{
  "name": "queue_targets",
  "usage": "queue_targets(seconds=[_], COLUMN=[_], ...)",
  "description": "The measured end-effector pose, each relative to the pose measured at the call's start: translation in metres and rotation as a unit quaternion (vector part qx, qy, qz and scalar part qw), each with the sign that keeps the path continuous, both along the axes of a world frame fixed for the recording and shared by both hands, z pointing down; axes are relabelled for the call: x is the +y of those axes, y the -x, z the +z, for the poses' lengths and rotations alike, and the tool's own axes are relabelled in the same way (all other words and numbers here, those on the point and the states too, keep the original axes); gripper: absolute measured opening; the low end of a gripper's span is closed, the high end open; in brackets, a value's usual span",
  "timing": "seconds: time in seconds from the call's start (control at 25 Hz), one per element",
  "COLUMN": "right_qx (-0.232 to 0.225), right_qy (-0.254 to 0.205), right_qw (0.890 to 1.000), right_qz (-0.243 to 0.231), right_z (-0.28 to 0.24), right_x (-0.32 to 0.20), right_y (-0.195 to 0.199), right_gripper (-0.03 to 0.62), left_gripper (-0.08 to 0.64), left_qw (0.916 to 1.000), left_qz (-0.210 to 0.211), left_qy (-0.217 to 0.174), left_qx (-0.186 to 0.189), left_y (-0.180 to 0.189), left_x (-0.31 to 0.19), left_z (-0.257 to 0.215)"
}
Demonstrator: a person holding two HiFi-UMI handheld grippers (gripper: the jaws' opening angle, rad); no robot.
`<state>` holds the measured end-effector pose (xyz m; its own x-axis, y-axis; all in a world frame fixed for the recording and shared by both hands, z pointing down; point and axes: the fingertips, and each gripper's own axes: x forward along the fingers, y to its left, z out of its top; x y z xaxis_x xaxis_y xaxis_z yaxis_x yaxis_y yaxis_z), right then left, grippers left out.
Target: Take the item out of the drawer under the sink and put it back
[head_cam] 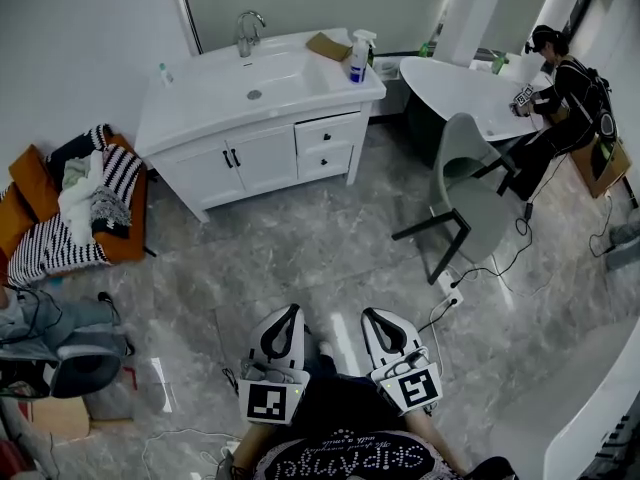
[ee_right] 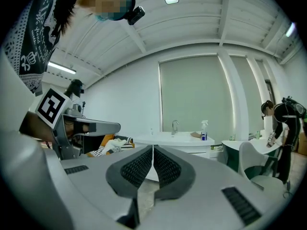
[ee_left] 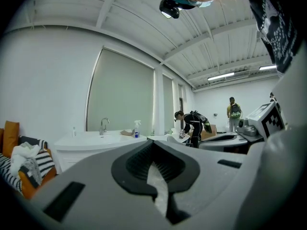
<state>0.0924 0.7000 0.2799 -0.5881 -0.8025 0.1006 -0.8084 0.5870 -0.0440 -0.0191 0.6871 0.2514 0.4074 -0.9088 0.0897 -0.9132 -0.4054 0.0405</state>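
The task looked unstarted: the white drawers (head_cam: 327, 134) in the far white sink cabinet (head_cam: 215, 168) were closed, the item unseen. The left gripper (head_cam: 284, 315) and right gripper (head_cam: 384, 318), well apart from it, had jaws together, empty.

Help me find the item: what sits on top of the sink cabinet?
On the countertop: a faucet, a spray bottle, a flat brown item, a small bottle. The drawers below are shut, contents hidden.
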Motion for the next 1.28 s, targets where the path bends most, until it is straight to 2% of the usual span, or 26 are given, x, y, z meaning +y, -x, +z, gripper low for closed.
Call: queue_targets(seconds=[0.56,0.84,1.28], right_qx=[-0.006,0.008,0.002], right_qy=[0.016,0.024,0.017], right_qw=[1.000,0.999,1.000], right_qz=[-0.022,-0.029,-0.014], right_z=[0.007,0.010,-0.004], right_x=[-0.034,-0.086,-0.177], right_y=[0.019,0.043,0.081], right_gripper=[0.021,0.021,0.021], left_gripper=[0.005,0.005,0.005], left_qw=[0.9998,0.9993,0.9988], left_qz=[0.017,0.029,0.042], left_qy=[0.010,0.021,0.023], left_qx=[-0.005,-0.001,0.008], left_y=[0.005,0.021,0.059], left_x=[-0.040,-0.093,-0.175], left_z=[0.005,0.009,0.000])
